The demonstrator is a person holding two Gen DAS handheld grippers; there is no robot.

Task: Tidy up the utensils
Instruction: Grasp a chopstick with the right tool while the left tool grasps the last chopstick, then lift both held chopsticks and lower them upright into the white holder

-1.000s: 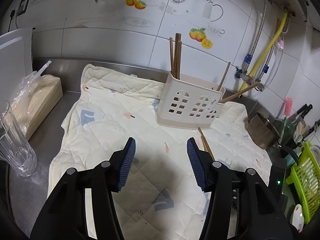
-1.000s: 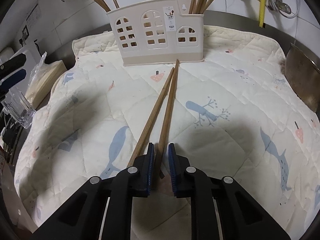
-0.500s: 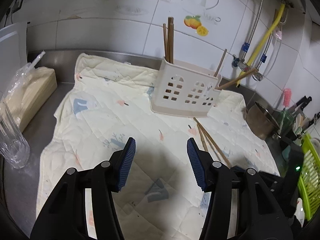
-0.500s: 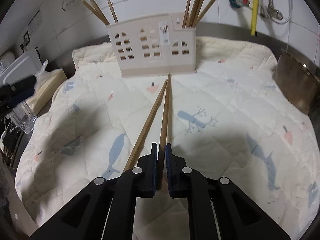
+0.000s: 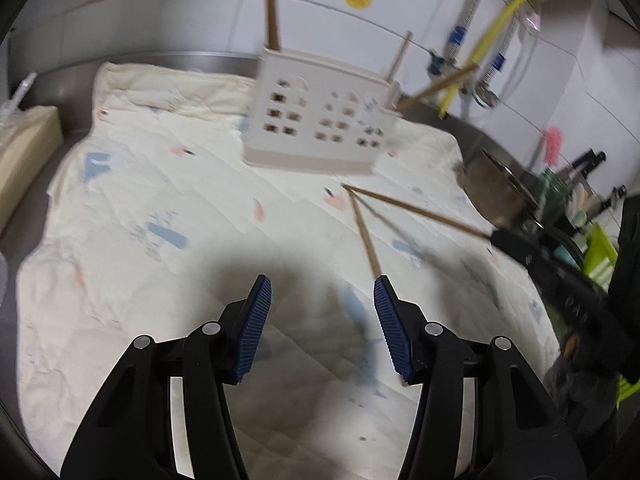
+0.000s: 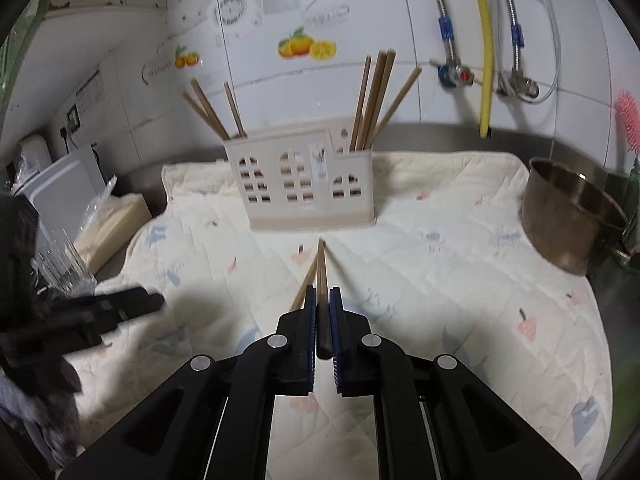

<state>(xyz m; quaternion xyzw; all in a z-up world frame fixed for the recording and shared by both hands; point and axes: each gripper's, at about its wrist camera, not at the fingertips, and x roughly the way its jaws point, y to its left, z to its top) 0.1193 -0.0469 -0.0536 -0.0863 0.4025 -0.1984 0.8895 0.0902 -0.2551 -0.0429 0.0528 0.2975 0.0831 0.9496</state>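
Right gripper (image 6: 322, 336) clamps one chopstick (image 6: 321, 276) lengthwise between its jaws; left gripper (image 5: 322, 320) hovers, jaws apart, near the utensil holder (image 6: 304, 184).

One cream utensil holder (image 6: 306, 178) stands on one quilted mat (image 6: 460, 280). It holds seven chopsticks: three in its left compartment (image 6: 208, 110) and four in its right (image 6: 376, 92). Two more chopsticks (image 5: 366, 236) are outside it, and there is one steel pot (image 6: 568, 216) and one drinking glass (image 6: 60, 268).
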